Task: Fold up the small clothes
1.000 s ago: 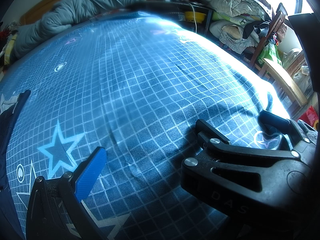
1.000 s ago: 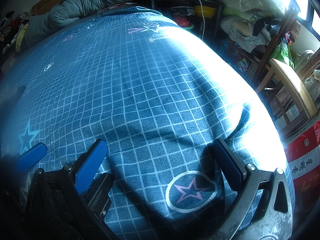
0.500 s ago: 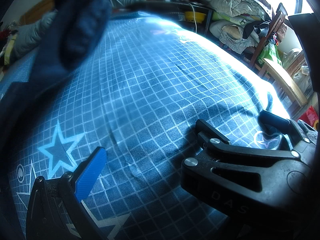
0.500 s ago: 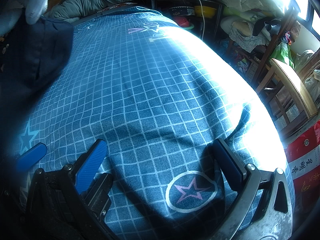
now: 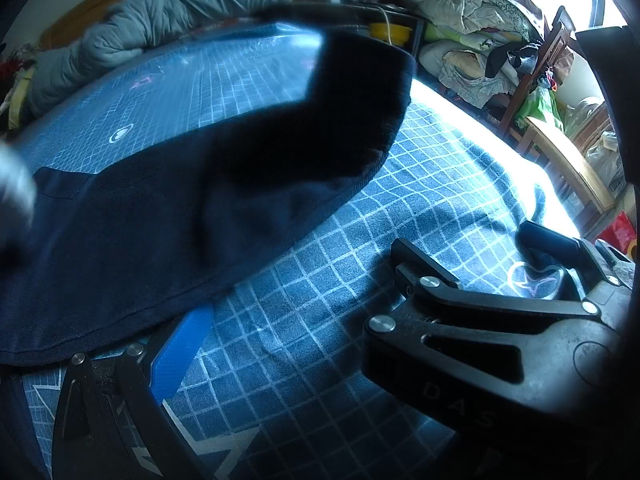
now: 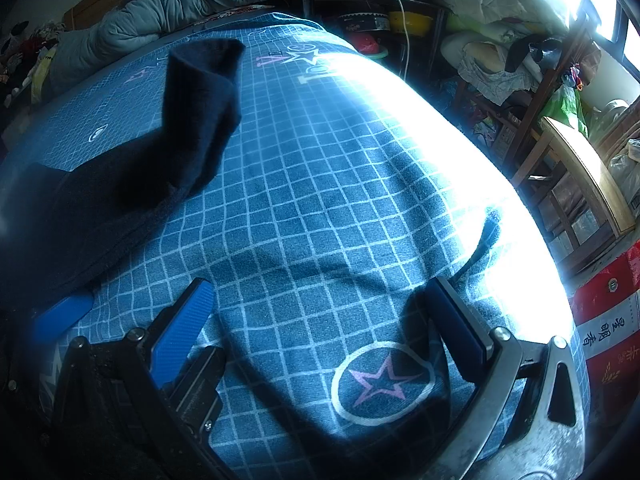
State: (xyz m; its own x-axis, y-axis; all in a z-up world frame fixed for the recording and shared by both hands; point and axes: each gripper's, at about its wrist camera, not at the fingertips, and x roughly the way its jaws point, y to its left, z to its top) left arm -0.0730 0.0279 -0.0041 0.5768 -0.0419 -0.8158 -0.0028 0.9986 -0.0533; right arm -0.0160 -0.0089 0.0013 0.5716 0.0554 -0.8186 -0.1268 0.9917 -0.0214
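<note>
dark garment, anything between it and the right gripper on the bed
Nothing visible does. The dark garment lies at the left with one end lifted, and only bare checked bedsheet separates it from the right gripper, which sits open. The left gripper, also open, is right beside the garment's hem.

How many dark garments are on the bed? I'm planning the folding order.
1: a navy garment lies on the bedspread's left side, one end raised in the air. Others may lie out of view.
</note>
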